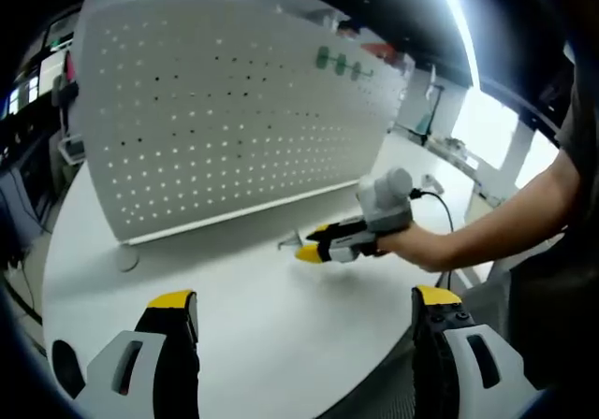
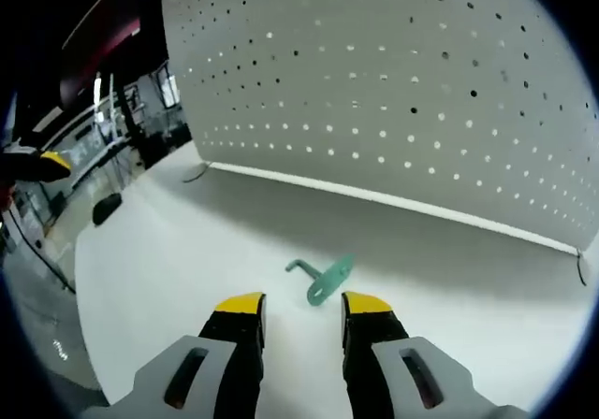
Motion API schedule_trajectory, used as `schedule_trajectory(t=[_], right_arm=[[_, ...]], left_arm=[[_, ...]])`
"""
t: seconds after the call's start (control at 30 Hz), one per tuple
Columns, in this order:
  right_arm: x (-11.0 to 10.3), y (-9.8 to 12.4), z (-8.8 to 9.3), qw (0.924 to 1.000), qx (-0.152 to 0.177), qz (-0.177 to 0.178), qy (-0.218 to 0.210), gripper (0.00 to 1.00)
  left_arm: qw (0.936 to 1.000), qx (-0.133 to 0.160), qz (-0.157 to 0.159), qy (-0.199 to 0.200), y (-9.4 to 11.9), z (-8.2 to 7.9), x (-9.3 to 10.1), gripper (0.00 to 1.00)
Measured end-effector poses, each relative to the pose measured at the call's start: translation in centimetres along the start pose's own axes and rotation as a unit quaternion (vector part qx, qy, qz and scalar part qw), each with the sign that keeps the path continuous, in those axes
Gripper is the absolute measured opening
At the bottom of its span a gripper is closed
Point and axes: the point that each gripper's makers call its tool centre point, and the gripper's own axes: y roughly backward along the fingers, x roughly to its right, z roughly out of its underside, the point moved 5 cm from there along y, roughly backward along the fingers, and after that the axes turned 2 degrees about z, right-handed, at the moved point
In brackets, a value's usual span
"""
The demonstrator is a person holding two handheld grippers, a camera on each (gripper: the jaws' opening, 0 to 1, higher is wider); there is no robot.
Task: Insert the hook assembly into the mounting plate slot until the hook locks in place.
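Lying flat — green metal hook (image 2: 322,279), round-plated, matte white perforated pegboard (image 2: 393,92) behind

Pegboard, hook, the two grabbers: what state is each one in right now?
pegboard: upright on the table, holes bare where it faces the right gripper.
green hook: lying loose on the table, not mounted, just ahead of the jaws.
right gripper: jaws open, holding nothing.
left gripper: jaws wide open, holding nothing.

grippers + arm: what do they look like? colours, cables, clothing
Both the left gripper and the right gripper have black jaws with yellow tips on pale grey bodies. In the left gripper view, the right gripper carries a grey box and a black cable; the person's forearm is bare below a dark sleeve.
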Motion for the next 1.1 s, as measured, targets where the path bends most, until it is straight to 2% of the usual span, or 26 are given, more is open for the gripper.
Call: schedule_trajectory(t=[0.23, 0.43, 0.5, 0.6, 0.73, 1.1], right_arm=[[-0.4, -1.0, 0.2, 0.9998, -0.014, 0.003, 0.012, 0.24], [0.2, -1.4, 0.2, 0.9999, -0.012, 0.009, 0.003, 0.2], [0.5, -1.5, 0.2, 0.9998, -0.015, 0.015, 0.003, 0.16], [0.9, -1.5, 0.3, 0.9992, -0.019, 0.025, 0.026, 0.07], [1.2, -1.5, 0.2, 0.9985, -0.014, 0.028, 0.045, 0.0], [1.4, -1.1, 0.2, 0.9977, -0.023, 0.014, 0.062, 0.0]], left_arm=[[1.0, 0.001, -0.001, 0.001, -0.1, -0.1, 0.0, 0.96], [1.0, 0.001, -0.005, 0.003, 0.1, 0.0, -0.1, 0.96], [1.0, 0.001, -0.007, 0.003, 0.2, 0.0, -0.2, 0.96], [1.0, 0.002, -0.008, 0.004, 0.3, 0.0, -0.2, 0.95], [1.0, 0.002, -0.007, 0.004, 0.3, 0.1, -0.2, 0.95], [1.0, 0.001, -0.005, -0.001, 0.2, 0.0, 0.0, 0.95]])
